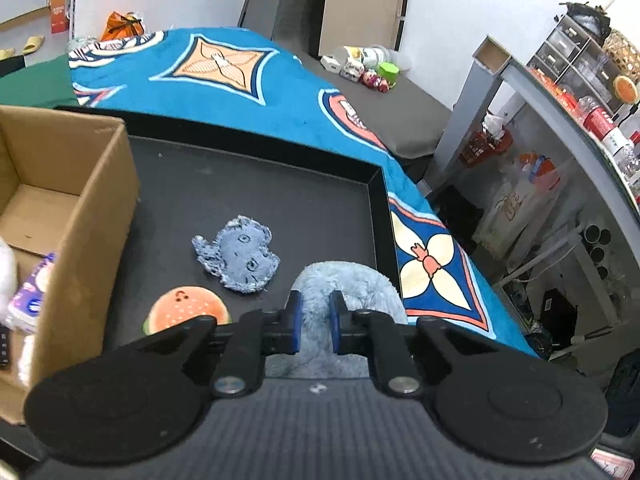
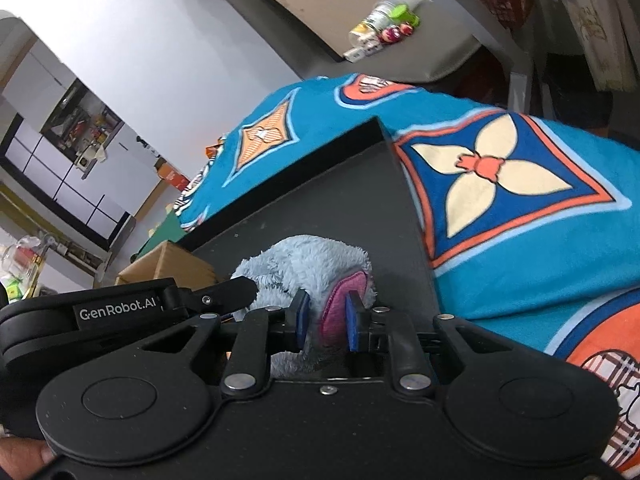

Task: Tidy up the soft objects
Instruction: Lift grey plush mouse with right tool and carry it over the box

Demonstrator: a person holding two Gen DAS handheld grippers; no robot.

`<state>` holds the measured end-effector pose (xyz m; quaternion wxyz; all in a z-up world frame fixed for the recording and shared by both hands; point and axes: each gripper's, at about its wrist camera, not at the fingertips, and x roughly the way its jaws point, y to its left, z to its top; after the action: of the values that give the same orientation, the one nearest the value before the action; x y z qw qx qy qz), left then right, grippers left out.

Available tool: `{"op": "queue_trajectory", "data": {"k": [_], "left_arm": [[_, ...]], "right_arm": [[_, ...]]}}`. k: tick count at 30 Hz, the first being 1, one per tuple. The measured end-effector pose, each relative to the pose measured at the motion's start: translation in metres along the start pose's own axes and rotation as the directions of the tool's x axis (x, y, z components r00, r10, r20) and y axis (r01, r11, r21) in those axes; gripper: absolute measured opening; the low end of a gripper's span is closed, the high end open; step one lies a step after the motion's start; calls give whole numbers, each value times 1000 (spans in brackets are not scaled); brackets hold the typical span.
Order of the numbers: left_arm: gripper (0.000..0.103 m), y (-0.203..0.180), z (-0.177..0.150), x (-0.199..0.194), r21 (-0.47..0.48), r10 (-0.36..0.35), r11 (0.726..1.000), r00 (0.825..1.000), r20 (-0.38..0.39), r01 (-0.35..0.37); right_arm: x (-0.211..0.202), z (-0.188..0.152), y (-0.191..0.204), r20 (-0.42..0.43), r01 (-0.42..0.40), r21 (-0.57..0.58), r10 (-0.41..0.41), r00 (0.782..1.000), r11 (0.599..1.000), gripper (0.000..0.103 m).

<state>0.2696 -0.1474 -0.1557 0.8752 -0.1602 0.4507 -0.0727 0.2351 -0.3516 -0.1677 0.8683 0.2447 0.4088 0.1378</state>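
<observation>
Claws, left (image 1: 315,322) and right (image 2: 325,322), both pinch fluffy slipper (image 1: 352,284); pink lining (image 2: 344,304) shows only rightward.

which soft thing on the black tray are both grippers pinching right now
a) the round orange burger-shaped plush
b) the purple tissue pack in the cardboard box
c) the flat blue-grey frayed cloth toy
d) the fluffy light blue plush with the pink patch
d: the left gripper and the right gripper both clamp the fluffy light blue plush, while the burger-shaped plush and the frayed cloth toy lie untouched on the black tray.
</observation>
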Motion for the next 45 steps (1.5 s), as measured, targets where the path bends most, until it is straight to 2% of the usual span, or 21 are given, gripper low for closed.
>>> {"op": "queue_trajectory", "data": {"k": [21, 35, 45], "left_arm": [[10, 32, 9, -86, -25, -5, 1000, 990, 141, 9], [10, 82, 14, -131, -77, 10, 997, 980, 200, 5], [10, 124, 15, -149, -130, 24, 992, 973, 230, 6]], "right_arm": [[-28, -3, 86, 61, -32, -117, 40, 997, 993, 19], [-20, -19, 148, 64, -54, -186, 67, 996, 981, 19], [-2, -29, 185, 43, -66, -243, 79, 996, 968, 19]]}}
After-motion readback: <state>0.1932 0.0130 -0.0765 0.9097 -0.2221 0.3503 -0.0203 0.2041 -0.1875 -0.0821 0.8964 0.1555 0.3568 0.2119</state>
